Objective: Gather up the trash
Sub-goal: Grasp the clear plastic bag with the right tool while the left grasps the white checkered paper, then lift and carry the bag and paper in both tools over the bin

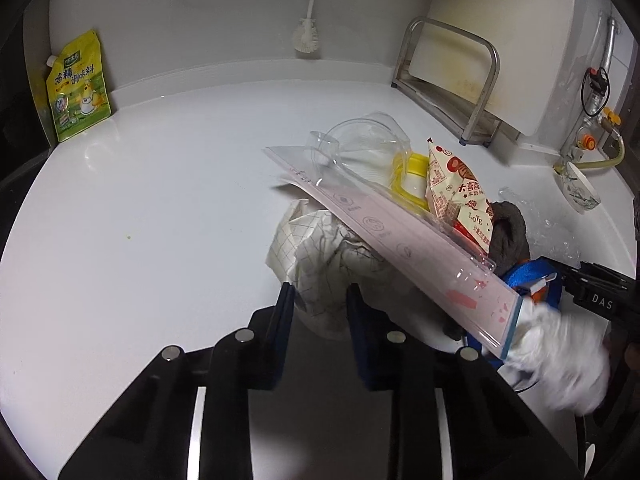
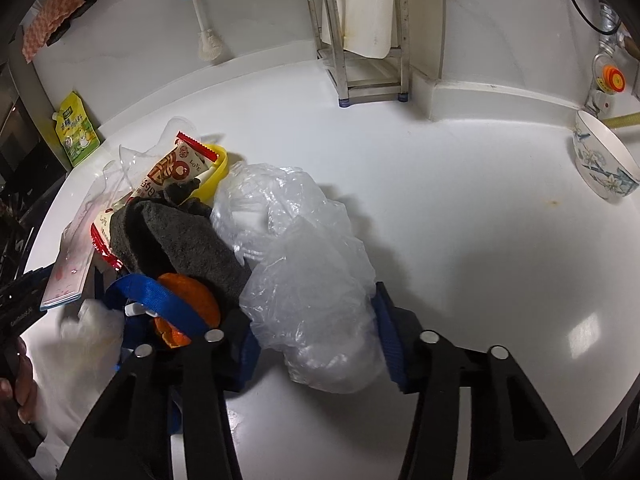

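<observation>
1. I see a glossy white table (image 2: 460,200), with bright glare patches from overhead light.
2. White backsplash wall (image 1: 200,12) behind it, meeting the table at a curved lip.
3. Steel rack (image 1: 452,80) in the back corner holds a white cutting board (image 2: 368,8) upright.
4. Bottle brush (image 1: 307,28) with a blue handle hangs on the wall.
5. Yellow seasoning pouch (image 1: 78,86) leans at the left wall.
6. Floral bowl (image 2: 604,160) lies tilted at the far right, near a gas valve (image 1: 596,84) and yellow hose (image 1: 600,162).
7. Orange-pink cloth (image 2: 52,20) hangs at upper left in the right wrist view.
</observation>
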A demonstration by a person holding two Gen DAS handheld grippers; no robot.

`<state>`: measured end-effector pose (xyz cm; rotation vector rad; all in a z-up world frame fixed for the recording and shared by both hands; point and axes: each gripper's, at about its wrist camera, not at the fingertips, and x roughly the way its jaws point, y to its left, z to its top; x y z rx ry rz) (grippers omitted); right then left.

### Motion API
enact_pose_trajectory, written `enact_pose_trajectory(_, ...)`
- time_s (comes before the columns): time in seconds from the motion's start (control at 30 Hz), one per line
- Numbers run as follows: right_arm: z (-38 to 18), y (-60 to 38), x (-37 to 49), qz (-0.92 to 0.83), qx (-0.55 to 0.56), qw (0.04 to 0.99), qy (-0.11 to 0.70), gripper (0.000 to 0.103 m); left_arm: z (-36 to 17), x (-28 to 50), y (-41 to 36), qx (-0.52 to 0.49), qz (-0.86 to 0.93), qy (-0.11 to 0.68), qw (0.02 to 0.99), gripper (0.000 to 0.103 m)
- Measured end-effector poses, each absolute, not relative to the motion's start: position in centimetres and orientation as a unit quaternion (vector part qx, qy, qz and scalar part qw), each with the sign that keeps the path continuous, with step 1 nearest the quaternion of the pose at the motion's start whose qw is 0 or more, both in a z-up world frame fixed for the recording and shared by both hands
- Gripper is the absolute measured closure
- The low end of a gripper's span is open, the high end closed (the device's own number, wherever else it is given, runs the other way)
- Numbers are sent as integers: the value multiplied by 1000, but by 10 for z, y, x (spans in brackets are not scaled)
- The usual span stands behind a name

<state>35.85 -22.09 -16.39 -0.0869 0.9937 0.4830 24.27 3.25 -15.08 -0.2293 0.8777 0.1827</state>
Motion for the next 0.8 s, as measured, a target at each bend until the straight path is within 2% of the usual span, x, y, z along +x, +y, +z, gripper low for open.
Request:
enact_pose_trajectory(0.13,-161,-223,354,221,-33,852,473,60,-144,238,38,-108,92,418,897,79)
enact_pose_trajectory(0.8,-96,-223,300,151,18,874,461,61,-74,204,87,-71,79,389,915,81)
